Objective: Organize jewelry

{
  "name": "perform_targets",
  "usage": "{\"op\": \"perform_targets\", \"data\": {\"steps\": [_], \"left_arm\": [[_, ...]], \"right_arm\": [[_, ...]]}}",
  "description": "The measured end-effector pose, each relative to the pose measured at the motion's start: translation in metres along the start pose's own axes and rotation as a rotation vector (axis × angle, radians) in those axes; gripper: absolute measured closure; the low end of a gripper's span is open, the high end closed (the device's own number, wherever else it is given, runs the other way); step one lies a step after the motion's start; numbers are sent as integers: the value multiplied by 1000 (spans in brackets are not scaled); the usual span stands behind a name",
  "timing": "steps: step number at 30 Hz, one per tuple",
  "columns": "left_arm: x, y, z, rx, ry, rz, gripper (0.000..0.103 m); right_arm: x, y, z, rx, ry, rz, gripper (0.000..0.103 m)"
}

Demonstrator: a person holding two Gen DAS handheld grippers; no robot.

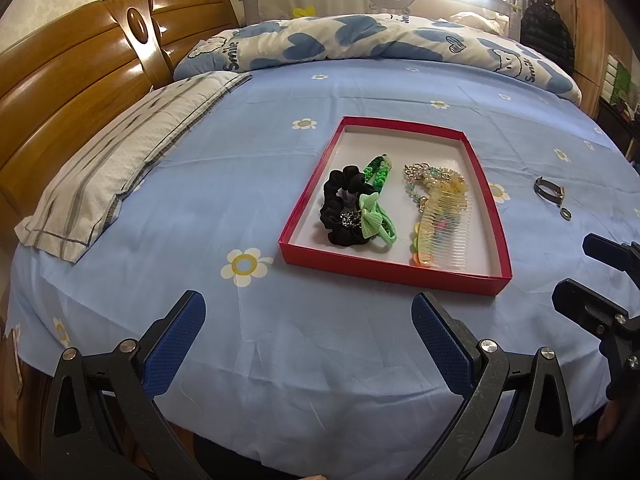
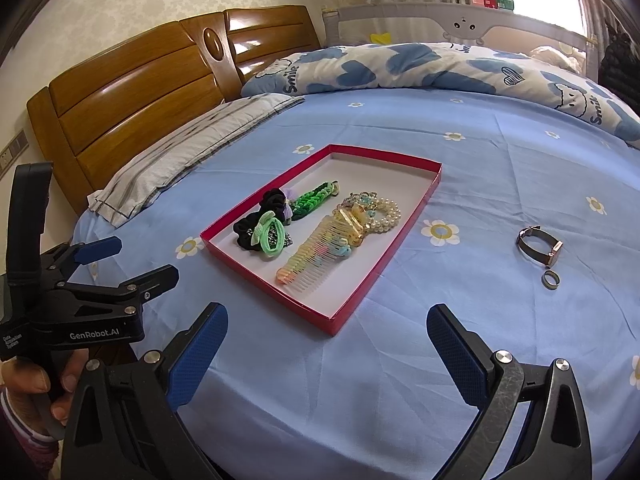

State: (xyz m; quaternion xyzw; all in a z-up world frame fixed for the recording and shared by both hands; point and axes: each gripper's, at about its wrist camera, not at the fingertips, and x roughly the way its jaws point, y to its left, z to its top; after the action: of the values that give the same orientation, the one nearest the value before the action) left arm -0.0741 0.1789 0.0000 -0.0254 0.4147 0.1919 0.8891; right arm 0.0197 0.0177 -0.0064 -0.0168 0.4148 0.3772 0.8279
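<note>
Both tongs stand open and grip nothing: the left tongs (image 1: 308, 312) hover above the blue flowered bedsheet (image 1: 224, 184) on the near side of the red tray (image 1: 394, 274), with their blue pads (image 1: 176, 344) spread wide apart, and the right tongs (image 2: 326, 326) hover likewise just off the near corner of the red tray (image 2: 348, 312), pads equally wide. Seen from the right wrist, the left tongs (image 2: 140, 258) appear to the left of the tray, held in the person's left hand (image 2: 38, 388). The tray lies flat on the bed and holds the hair and jewelry items. A black scrunchie (image 1: 344, 208) occupies the left part of the tray, with a light green bow hair tie (image 1: 374, 218) lying against it and a green braided band (image 1: 378, 170) just beyond, toward the far rim. A translucent rainbow comb (image 1: 444, 228) lies in the right part of the tray, its teeth pointing toward the right rim, and a pearl and bead bracelet cluster (image 1: 430, 174) touches its far end. Outside the tray, well to its right on the bedsheet, lie a watch (image 2: 538, 242) and, just beside it on the nearer side, a small ring (image 2: 550, 280). A striped pillow (image 1: 124, 152) lies to the left of the tray against the wooden headboard (image 1: 76, 92), and a blue heart quilt (image 1: 360, 40) is bunched beyond the far rim.
</note>
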Motion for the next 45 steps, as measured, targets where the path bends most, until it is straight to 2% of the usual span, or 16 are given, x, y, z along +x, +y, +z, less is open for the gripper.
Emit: {"op": "perform_targets", "data": {"steps": [45], "left_arm": [[3,0,1,0,3,16,0]], "right_arm": [[0,4,5,-3,-4,6,2]]}}
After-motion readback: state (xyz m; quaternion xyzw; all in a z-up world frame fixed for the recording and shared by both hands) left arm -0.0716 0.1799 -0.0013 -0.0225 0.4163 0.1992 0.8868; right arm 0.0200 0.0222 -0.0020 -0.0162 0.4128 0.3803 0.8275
